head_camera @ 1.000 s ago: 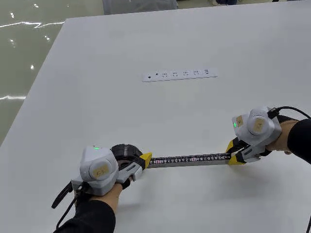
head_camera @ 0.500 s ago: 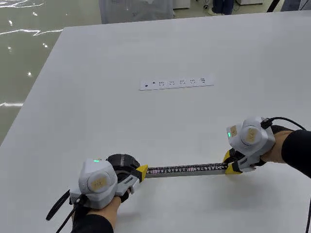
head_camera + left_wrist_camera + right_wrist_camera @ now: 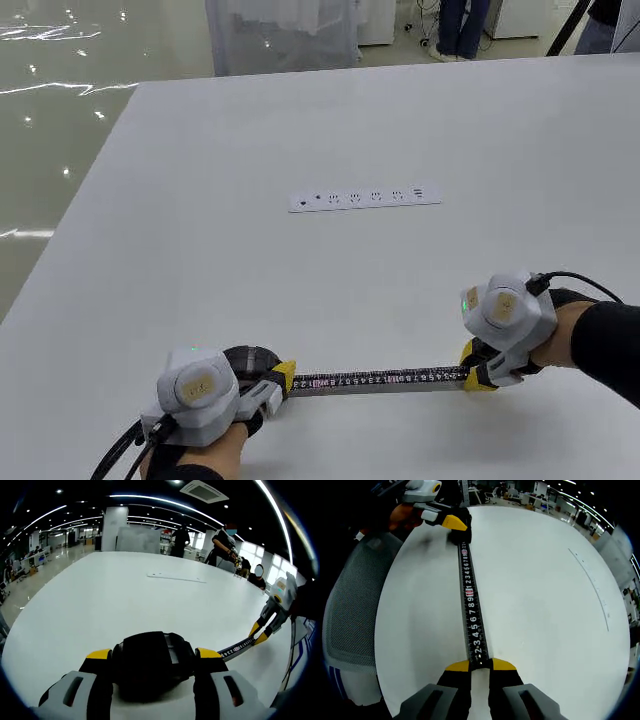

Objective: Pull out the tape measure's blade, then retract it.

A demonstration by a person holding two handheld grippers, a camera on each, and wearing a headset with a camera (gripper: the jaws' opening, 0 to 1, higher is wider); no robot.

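The tape measure (image 3: 250,362) had a round black case, and it sat near the front edge of the white worktop (image 3: 300,130), towards the person's left. The left tongs (image 3: 278,378) were clenched on that case, one yellow-tipped jaw on either side of it. In the left gripper view the case (image 3: 152,665) bulged dark and glossy between the two jaws, with a raised rectangular panel on its top.

The blade (image 3: 380,379) was drawn out of the case and ran in a straight line to the right, low over the worktop. Whether it touched the surface could not be told. It was dark, with pale numerals and tick marks along its length. In the right gripper view the blade (image 3: 470,605) showed the digits rising from 2 near its free end, and a red mark at the ten. The right tongs (image 3: 472,370) were pinched shut on that free end, their yellow tips meeting over the blade's last stretch. The other tongs and the case lay at the far end of the strip.

A white power strip (image 3: 365,197) lay flat on the worktop, well apart from the tape measure, towards the far side. A black cable (image 3: 575,278) curved out from the right tongs.
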